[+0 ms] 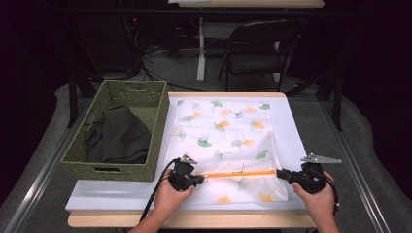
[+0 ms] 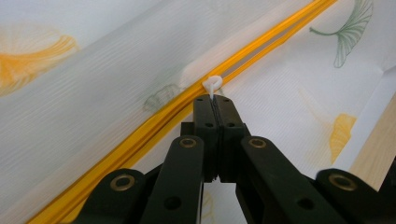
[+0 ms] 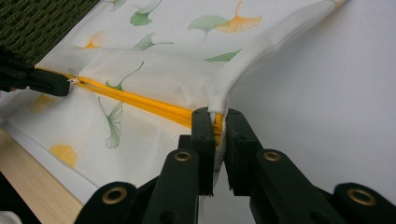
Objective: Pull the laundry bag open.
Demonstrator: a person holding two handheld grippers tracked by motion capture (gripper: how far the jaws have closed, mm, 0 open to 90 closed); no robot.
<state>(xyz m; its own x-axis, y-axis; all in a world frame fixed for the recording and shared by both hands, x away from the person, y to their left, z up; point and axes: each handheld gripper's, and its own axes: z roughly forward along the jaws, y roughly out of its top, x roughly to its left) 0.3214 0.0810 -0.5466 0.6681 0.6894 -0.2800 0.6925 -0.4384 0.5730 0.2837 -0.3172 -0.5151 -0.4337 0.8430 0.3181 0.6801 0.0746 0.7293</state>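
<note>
Here, low in the frame, my left gripper [image 1: 195, 178] pinches the white zipper pull [image 2: 214, 84] while my right gripper [image 1: 283, 174] clamps the bag [image 1: 228, 131] end, so I should pull straight along the orange zipper [image 1: 239, 173].

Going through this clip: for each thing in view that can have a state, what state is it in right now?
Laundry bag: flat on the table, zipper end lifted slightly.
Orange zipper: track parted ahead of the pull.
Zipper pull: pinched by the left gripper.
Left gripper: shut on the zipper pull.
Right gripper: shut on the bag's zipper end.
Woven basket: upright, holding dark cloth.
Dark cloth: bunched inside.
</note>
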